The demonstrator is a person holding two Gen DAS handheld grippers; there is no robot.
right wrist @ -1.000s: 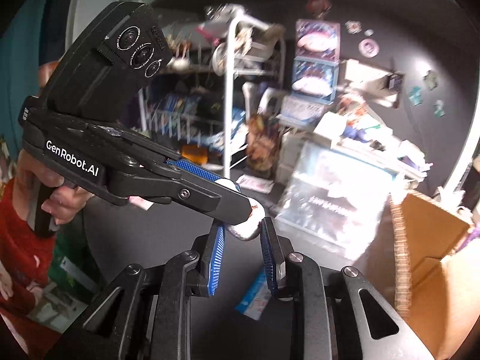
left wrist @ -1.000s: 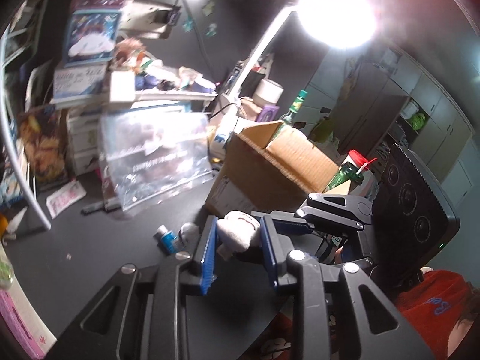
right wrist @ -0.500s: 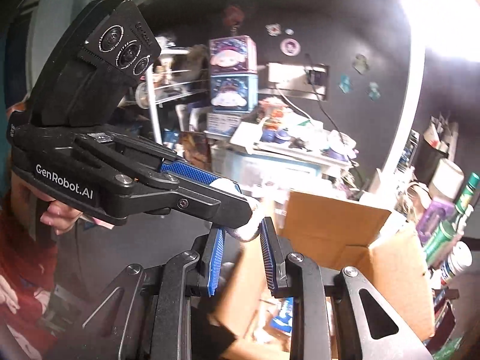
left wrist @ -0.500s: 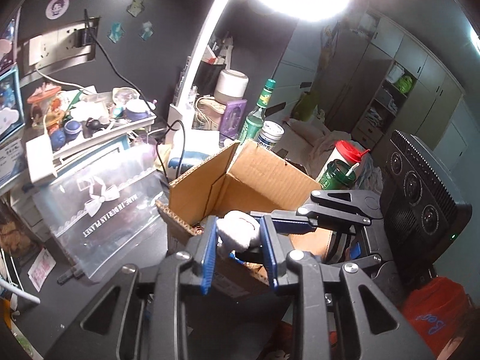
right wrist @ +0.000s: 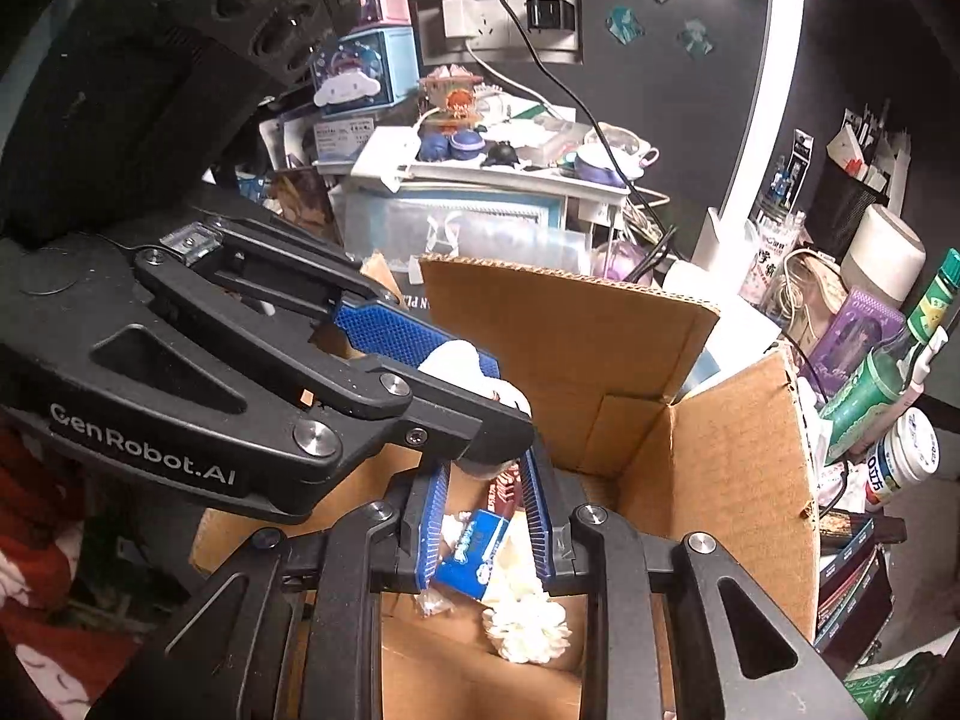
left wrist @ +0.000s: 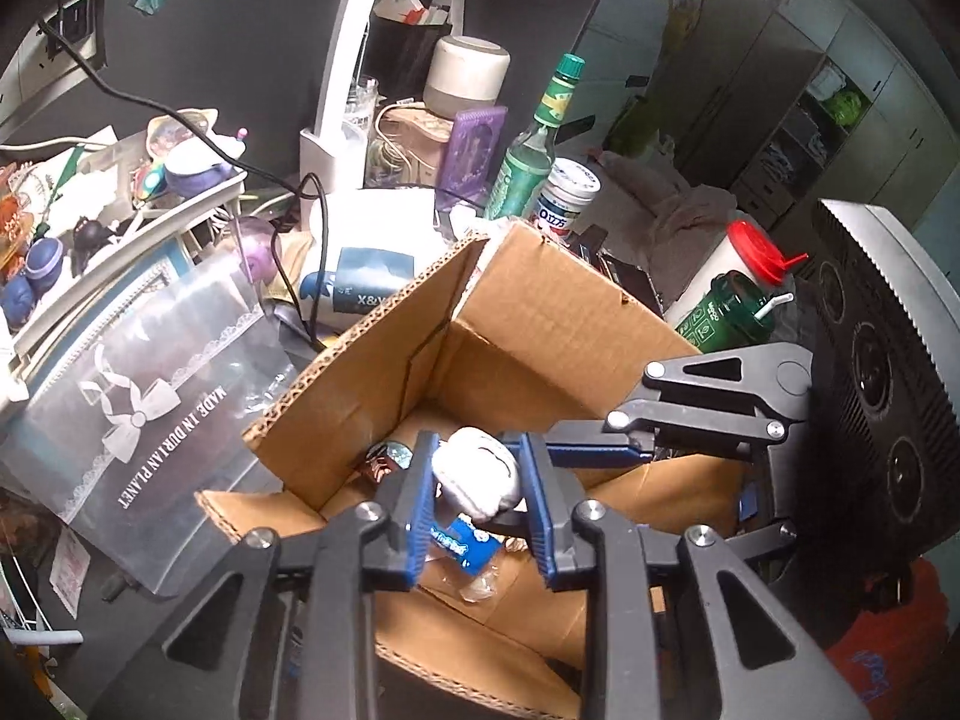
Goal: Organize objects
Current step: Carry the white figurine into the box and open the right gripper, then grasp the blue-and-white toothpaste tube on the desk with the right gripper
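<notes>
My left gripper (left wrist: 480,501) is shut on a small white plush toy (left wrist: 477,474) and holds it over the open cardboard box (left wrist: 540,324). In the right wrist view the left gripper's fingers (right wrist: 414,345) cross in front with the white toy (right wrist: 459,363) between them. My right gripper (right wrist: 485,516) hangs over the same box (right wrist: 708,456), its pads apart, with the left gripper's tip just above them. Inside the box lie a blue packet (right wrist: 474,552), a white fluffy item (right wrist: 528,627) and a dark wrapper (left wrist: 381,459).
A clear plastic bag (left wrist: 150,396) with a bow print lies left of the box. Behind stand a green bottle (left wrist: 531,153), a white jar (left wrist: 567,195), a red-lidded container (left wrist: 729,294), a white lamp arm (left wrist: 351,48) and a cluttered white shelf (right wrist: 480,171).
Both grippers have swung from the dark tabletop to above the box's opening, the left still holding the white toy. The box interior now shows below them.
</notes>
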